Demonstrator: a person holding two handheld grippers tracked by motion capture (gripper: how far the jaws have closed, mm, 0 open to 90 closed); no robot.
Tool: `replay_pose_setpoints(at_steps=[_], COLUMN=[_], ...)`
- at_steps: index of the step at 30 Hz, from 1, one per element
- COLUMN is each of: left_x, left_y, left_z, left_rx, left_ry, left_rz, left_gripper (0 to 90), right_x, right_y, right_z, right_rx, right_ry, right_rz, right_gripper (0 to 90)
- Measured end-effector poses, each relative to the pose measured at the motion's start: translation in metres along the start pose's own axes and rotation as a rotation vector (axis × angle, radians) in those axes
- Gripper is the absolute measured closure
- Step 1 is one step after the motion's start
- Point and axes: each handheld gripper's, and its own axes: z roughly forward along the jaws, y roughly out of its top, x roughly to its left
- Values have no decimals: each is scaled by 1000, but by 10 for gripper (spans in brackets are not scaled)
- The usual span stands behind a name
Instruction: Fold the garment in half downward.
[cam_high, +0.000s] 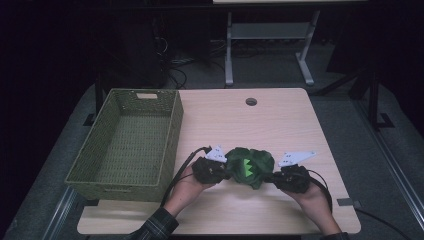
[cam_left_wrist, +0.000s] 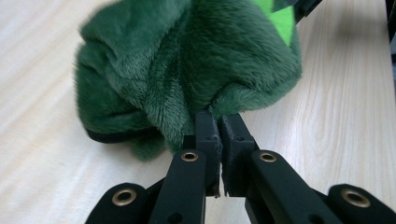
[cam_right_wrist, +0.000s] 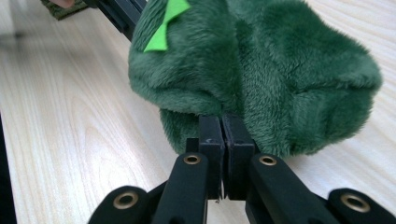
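From the high view, the green plush garment (cam_high: 249, 167) sits bunched at about six o'clock on the pale wooden bench (cam_high: 280, 120), near the front edge. The left gripper (cam_high: 226, 171) comes at it from nine o'clock, the right gripper (cam_high: 270, 176) from three o'clock, each in a hand. A bright green patch shows on the plush, facing up. Over at nine o'clock on the bench stands the woven green basket (cam_high: 172, 132), just beside the left hand.

Left gripper view: the fingers (cam_left_wrist: 208, 130) are clenched on a fold of the dark green plush garment (cam_left_wrist: 187, 60), the two pads nearly meeting with fur pinched at twelve o'clock. The bundle bulges above them, and bare bench (cam_left_wrist: 345, 107) lies at three o'clock. A lime patch peeks in at one o'clock.

Right gripper view: same story, the fingers (cam_right_wrist: 236, 133) clamped tight on a plush edge, the green plush garment (cam_right_wrist: 280, 70) swelling out from twelve to two o'clock. The lime triangle sits at eleven o'clock, with the left gripper's black frame beyond it. Bench (cam_right_wrist: 70, 121) grain runs off at nine o'clock.
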Motion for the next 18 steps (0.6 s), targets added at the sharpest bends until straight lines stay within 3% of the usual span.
replay_pose_setpoints(at_steps=[5,8,9,11,18], left_x=[-2,-3,-3,-3,-8], left_y=[-2,-4,-4,-4,-3], left_z=[16,25,27,31,14], left_rx=[31,44,59,51,24], left_ry=[-15,-13,-10,-8,0], left_rz=[14,19,39,31,38], left_gripper=[868,868,868,868,774], right_x=[-2,-5,-7,-8,-3], right_y=[-7,-12,-13,-15,-16], right_z=[10,15,17,20,7], right_rx=[59,65,71,79,16], right_ry=[-18,-10,-11,-7,-3], right_rz=[1,14,10,21,25], right_gripper=[877,877,877,873,742])
